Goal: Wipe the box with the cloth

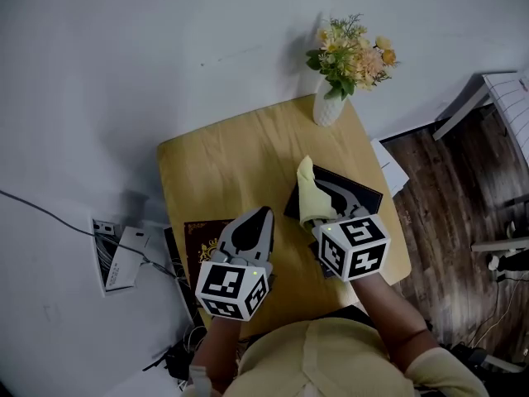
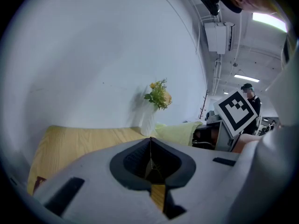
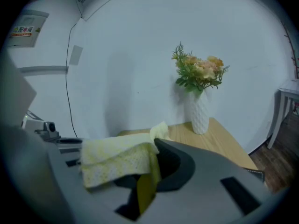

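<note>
right gripper point(image 1: 324, 209) point(image 3: 152, 146): fingers pinching the yellow cloth point(image 1: 307, 190) point(image 3: 117, 160). It drapes over the left-hand finger, and one corner sticks up past the tips. The black box point(image 1: 354, 187) lies flat on the table point(image 1: 231, 168), under and just beyond the right fingers. The cloth hangs over its near-left edge; can't tell if they touch.

left gripper point(image 1: 263, 215) point(image 2: 150, 141): fingers pressed together, nothing between them, just left of the right fingers and apart from the box. A dark red book point(image 1: 198, 236) sits on the table below and left of the left fingers. The vase point(image 1: 328, 106) point(image 2: 148, 120) point(image 3: 200, 113) of flowers is well beyond both sets of tips, at the far table edge.
</note>
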